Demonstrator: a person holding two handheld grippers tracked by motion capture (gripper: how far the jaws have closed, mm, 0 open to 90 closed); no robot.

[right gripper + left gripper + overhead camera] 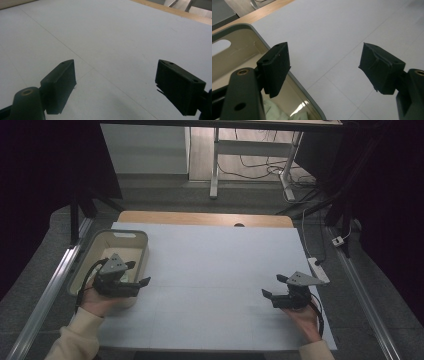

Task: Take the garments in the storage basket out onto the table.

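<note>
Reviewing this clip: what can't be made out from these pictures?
- Contents of the beige bin: the high view has the left gripper over them, too dim to identify.
- Pale green material in the bin: the left gripper view cuts it off at the bottom edge.
- Room beyond the table: dark.

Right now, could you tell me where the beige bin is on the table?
In the high view, the beige bin sits at the table's left edge, and the left gripper hovers open over its near right corner.

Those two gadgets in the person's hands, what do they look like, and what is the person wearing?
Each gripper, left and right, is black with two blocky, flat-faced jaws, a grey three-cornered plate on top and a black cable trailing off. The person's sleeves are cream-coloured.
</note>
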